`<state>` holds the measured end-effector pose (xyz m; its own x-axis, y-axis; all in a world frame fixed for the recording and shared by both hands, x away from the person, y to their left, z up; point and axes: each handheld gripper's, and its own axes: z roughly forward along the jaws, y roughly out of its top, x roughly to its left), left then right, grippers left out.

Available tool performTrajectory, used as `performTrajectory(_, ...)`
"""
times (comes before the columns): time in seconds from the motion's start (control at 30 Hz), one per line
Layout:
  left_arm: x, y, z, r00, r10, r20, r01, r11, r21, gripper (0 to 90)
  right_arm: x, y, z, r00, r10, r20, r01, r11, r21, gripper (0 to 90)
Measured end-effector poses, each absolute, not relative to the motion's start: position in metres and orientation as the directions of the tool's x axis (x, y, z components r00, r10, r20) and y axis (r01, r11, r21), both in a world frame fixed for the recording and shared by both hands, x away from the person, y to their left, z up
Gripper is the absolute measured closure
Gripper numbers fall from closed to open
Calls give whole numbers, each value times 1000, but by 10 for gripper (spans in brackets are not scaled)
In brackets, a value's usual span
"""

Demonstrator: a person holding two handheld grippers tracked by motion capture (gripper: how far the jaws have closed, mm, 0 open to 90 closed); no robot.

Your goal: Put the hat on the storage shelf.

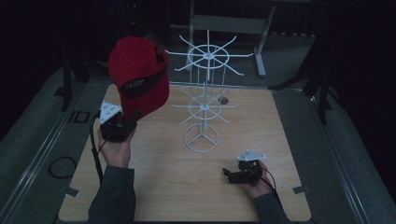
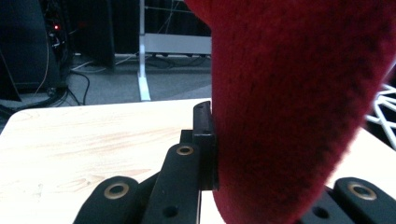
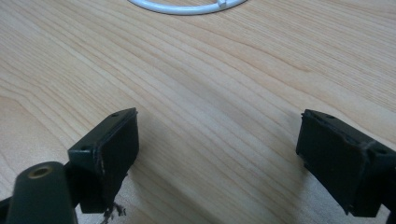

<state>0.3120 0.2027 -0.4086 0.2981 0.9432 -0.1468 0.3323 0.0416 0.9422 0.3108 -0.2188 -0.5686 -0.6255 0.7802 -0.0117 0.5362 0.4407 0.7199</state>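
Note:
A red cap (image 1: pixel 139 70) hangs in the air over the table's left side, opening turned toward me, a dark band inside it. My left gripper (image 1: pixel 130 114) points up from below and is shut on the cap's lower edge. In the left gripper view the red cloth (image 2: pixel 289 93) covers the right half, and one black finger (image 2: pixel 204 140) presses against it. A white wire rack (image 1: pixel 204 93) with two tiers of spoke hooks stands mid-table, just right of the cap. My right gripper (image 1: pixel 228 174) lies low on the table at the front right, open, with bare wood between its jaws (image 3: pixel 219 144).
The wooden table (image 1: pixel 163 186) carries the rack on a ring base (image 3: pixel 187 7), close ahead of the right gripper. A grey metal frame (image 1: pixel 233 23) stands on the floor behind the table. A cable loop (image 1: pixel 60 166) lies on the floor at the left.

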Motion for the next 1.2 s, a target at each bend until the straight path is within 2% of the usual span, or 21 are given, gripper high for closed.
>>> performTrajectory(1.2,301,198,-376,301,945,-131,240,58,969,855,311,-219,-568,-626,779,-12,536,442,719,129)
